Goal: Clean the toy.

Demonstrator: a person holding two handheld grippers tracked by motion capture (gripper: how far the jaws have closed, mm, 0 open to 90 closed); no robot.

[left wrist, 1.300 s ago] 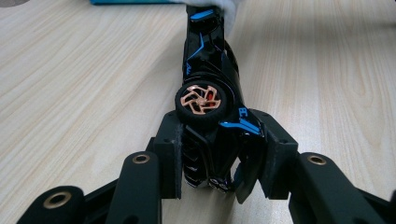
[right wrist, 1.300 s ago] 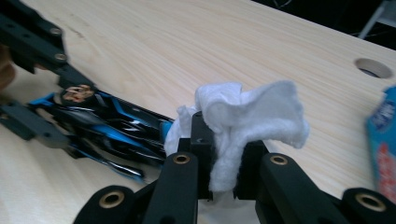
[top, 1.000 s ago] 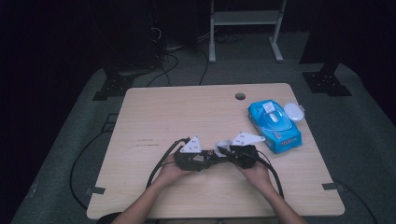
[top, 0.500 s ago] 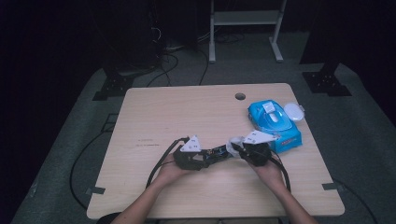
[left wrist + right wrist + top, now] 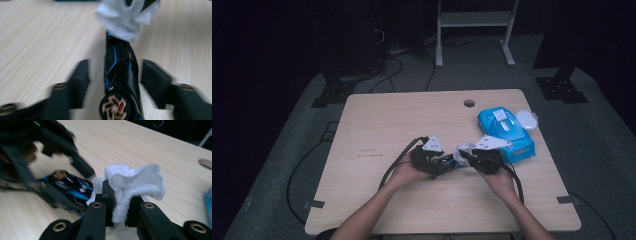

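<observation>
Half-hidden black-and-blue object (image 5: 120, 75) (blurred), white wipe (image 5: 132, 182) covering its far end

Around the blue wipes pack (image 5: 505, 134), which is sitting by the right edge of the table (image 5: 377, 120), room is tight. A white lid (image 5: 526, 119) is lying just behind-right of it, and the right gripper (image 5: 462, 154) with its white wipe (image 5: 462, 150) is crowding its near-left corner. Left of the pack, the left gripper (image 5: 447, 167) and a black-and-blue object (image 5: 120, 75) are blocking the near middle. Far left of the pack, bare wood is lying open; a cable hole (image 5: 469, 103) is sitting behind-left of it.
</observation>
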